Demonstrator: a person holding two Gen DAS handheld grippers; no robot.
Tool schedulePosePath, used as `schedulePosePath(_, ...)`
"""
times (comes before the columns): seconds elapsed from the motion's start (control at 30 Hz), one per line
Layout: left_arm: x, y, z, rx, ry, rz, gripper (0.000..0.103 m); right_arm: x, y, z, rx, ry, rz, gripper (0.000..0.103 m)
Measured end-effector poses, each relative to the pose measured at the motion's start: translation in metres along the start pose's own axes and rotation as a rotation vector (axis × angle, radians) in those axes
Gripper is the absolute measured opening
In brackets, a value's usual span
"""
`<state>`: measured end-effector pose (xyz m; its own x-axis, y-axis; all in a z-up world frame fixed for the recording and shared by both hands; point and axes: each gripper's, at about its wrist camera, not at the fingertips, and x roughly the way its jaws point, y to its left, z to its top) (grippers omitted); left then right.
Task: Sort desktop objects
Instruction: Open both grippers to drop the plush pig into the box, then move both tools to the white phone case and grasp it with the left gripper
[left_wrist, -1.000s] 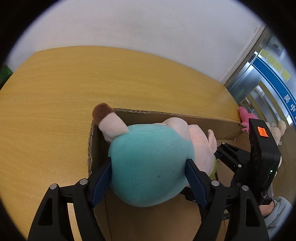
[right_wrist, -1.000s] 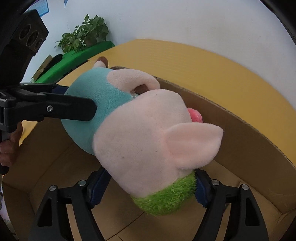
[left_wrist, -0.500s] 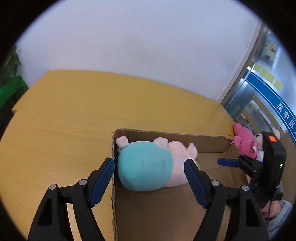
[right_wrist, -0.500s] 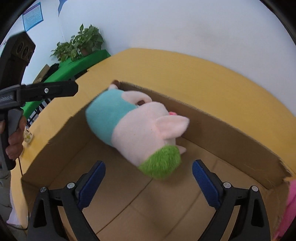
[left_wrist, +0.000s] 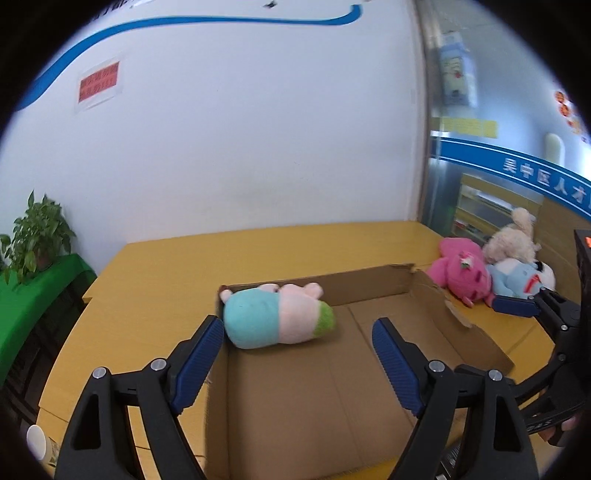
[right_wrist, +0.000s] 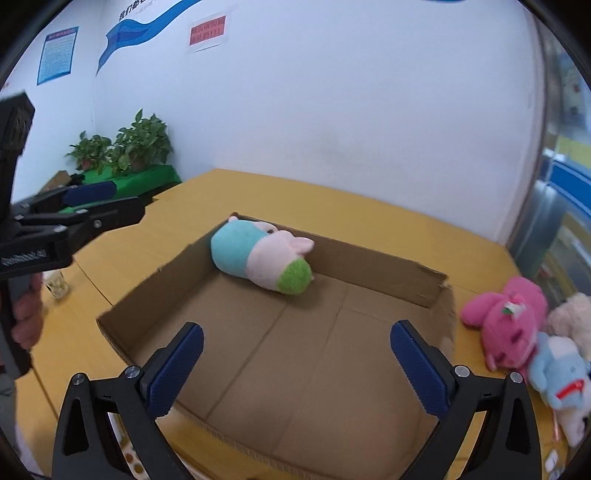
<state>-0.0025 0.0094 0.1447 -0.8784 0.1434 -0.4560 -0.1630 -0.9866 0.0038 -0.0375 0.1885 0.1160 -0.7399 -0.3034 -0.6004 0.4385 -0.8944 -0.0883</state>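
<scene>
One down so far: the pig plush (right_wrist: 263, 259) lies in the cardboard box's (right_wrist: 373, 269) far corner. Left gripper (left_wrist: 297, 341) and right gripper (right_wrist: 295, 350) both have empty jaws, opening. The pink plush (right_wrist: 508, 321), cream plush (left_wrist: 511, 242) and blue plush (right_wrist: 561, 373) wait on the table (right_wrist: 325, 199).

The cardboard box (right_wrist: 155, 295) is open on top, its floor bare except the far left corner, where a plush pig (right_wrist: 258, 258) lies. Three plush toys (right_wrist: 517, 325) crowd the table's (right_wrist: 332, 195) right edge just beside the box.
</scene>
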Motion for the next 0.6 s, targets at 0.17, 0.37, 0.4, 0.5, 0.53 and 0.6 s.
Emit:
schedulePosePath(0.17, -0.019, -0.013, -0.023, -0.024, 0.016, 0.021, 0.046, -0.033, 0.008, -0.038, 0.002, -0.007, 0.000, 0.103)
schedulePosePath(0.37, -0.026, -0.020, -0.050, -0.068, 0.093, -0.050, 0.022, -0.067, 0.004, -0.071, 0.005, -0.030, -0.078, 0.103)
schedulePosePath(0.4, -0.028, -0.022, -0.053, -0.067, 0.098, -0.048, 0.049, -0.070, 0.002, -0.076, 0.003, -0.030, -0.089, 0.103)
schedulePosePath(0.5, -0.039, -0.026, -0.063, -0.082, 0.066, -0.037, 0.085, -0.075, -0.012, -0.093, 0.057, 0.002, -0.023, 0.103)
schedulePosePath(0.53, -0.041, -0.027, -0.065, -0.081, 0.064, -0.036, 0.085, -0.076, -0.017, -0.099, 0.091, 0.008, 0.016, 0.103)
schedulePosePath(0.6, -0.043, -0.030, -0.072, -0.085, 0.084, -0.036, 0.085, -0.079, -0.023, -0.109, 0.129, 0.006, 0.028, 0.103)
